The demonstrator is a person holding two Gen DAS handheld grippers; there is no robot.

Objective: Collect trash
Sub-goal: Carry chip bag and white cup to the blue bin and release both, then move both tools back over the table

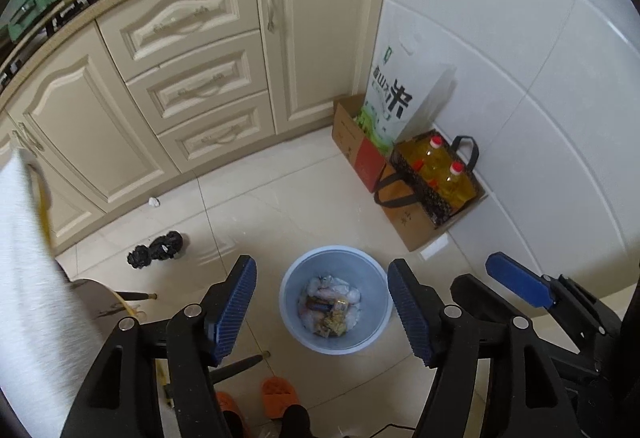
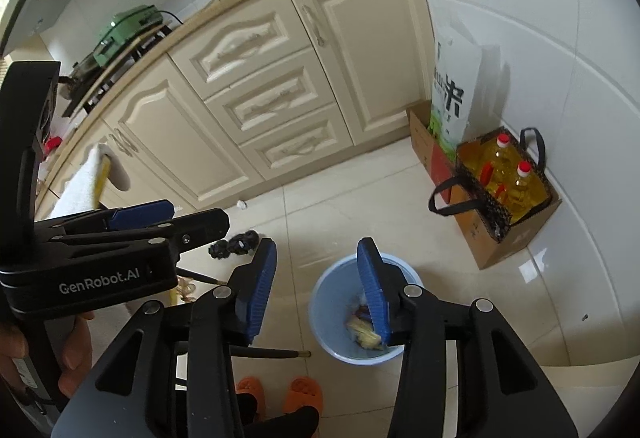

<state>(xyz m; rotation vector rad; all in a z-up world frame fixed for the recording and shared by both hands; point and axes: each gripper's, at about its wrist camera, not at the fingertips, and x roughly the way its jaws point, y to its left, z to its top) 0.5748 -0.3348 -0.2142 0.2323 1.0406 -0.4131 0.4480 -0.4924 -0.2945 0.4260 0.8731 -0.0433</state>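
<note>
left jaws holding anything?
No. The left gripper is open and empty, with the trash-filled bin showing on the floor between its jaws.

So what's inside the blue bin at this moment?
The blue bin holds crumpled white wrappers or tissue and brownish-yellow packets, seen from the left wrist. Anything beneath that pile is covered. The right gripper blocks part of the bin in the right wrist view.

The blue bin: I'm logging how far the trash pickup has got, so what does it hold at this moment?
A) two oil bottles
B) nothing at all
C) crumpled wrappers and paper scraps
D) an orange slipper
C: the blue bin has crumpled wrappers and paper scraps lying at its bottom, while the oil bottles stand in a bag by the wall and the orange slippers are on the floor.
</note>
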